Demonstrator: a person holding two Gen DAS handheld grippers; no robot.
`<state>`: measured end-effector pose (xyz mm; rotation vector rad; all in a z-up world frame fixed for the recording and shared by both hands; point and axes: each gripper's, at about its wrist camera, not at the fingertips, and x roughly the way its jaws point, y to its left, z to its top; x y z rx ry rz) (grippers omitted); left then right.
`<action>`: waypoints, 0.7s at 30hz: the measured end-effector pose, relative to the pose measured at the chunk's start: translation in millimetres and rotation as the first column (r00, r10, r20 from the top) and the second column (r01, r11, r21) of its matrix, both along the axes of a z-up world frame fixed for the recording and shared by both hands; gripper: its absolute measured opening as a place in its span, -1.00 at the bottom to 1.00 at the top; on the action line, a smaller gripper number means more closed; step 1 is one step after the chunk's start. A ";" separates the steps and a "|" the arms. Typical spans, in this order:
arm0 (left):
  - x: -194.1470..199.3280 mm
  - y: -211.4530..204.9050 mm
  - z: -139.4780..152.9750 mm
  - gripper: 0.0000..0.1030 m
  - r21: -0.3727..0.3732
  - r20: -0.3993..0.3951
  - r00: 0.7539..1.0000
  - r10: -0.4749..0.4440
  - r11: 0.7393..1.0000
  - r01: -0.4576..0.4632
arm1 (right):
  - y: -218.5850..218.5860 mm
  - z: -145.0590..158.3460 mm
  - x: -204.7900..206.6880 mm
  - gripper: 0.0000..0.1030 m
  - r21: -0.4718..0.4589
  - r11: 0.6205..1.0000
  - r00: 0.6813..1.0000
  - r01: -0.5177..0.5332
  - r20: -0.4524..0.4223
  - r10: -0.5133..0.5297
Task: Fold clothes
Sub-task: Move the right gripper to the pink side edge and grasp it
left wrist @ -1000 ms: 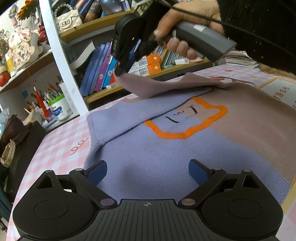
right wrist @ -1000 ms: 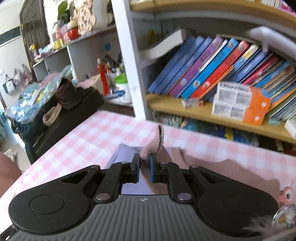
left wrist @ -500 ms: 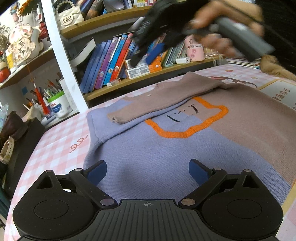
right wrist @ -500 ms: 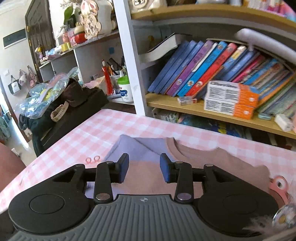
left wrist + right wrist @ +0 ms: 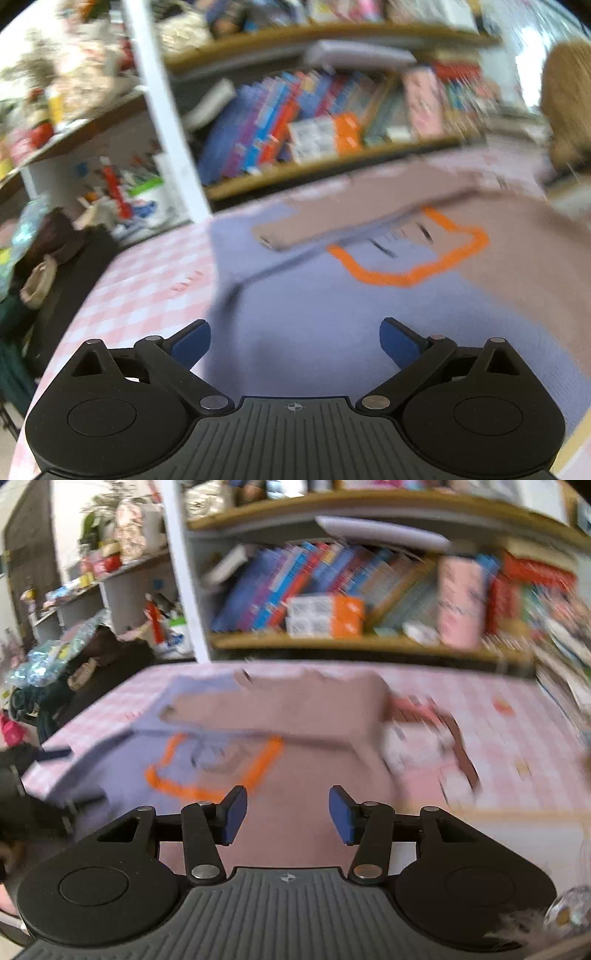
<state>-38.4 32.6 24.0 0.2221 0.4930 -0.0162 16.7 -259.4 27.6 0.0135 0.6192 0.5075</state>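
Checked table (image 5: 140, 280) — sweater (image 5: 332, 314) flat

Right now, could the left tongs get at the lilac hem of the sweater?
Probably yes: the left tongs stand open just above the sweater, with only bare lilac knit ahead and nothing in between.

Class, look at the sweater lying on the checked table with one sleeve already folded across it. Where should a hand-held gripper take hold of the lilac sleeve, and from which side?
Grip the lilac sleeve near its free end, coming in low from the left over the checked tablecloth. It is a loose fold along the sweater's left edge, so a pad can slide under there, then carry it across over the brown sleeve.
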 end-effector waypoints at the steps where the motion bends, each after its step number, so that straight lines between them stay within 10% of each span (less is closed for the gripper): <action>1: -4.6 4.4 2.3 0.93 -0.031 0.010 1.000 0.013 0.999 -0.013 | -7.4 -5.2 -7.0 -0.08 0.009 1.000 1.000 0.014 -0.012 -0.014; 21: -52.2 48.5 2.2 0.12 -0.223 -0.073 0.985 0.155 0.960 -0.168 | -52.9 -41.0 -59.8 0.02 0.054 0.995 0.994 0.087 -0.071 -0.083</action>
